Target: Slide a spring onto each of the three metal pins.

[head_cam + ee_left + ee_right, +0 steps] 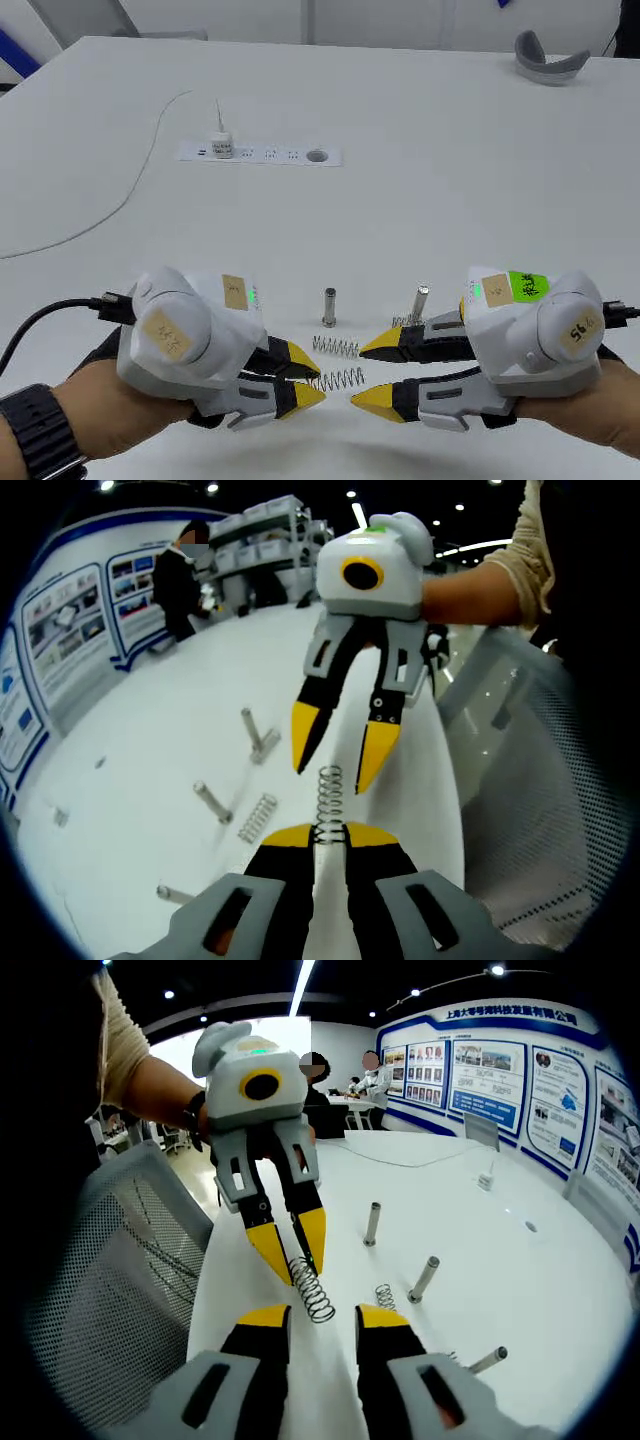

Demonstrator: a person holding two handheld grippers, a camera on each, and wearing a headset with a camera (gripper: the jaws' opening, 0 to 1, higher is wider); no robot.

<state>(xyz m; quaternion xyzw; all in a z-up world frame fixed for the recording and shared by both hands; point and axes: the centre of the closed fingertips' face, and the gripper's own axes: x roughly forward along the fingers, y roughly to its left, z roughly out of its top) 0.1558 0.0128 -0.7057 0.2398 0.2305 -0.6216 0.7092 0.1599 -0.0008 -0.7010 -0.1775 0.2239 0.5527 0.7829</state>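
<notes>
My left gripper (320, 380) is shut on one end of a spring (343, 379), which sticks out towards my right gripper (371, 373). The right gripper is open, its yellow tips on either side of the spring's free end. In the left gripper view the held spring (328, 795) rises from my shut left gripper (315, 835) towards the open right gripper (337, 763). Two metal pins (329, 306) (420, 303) stand just beyond. A loose spring (335, 346) lies on the table. The right gripper view has three pins (372, 1224) (423, 1278) (485, 1361) and a spring (383, 1295).
A white power strip (275, 155) with a small plug (221, 145) lies mid-table, a thin cable (120, 205) curving off to the left. A grey curved object (548, 58) rests at the far right. A mesh chair (120, 1290) stands beside the table; people stand in the background.
</notes>
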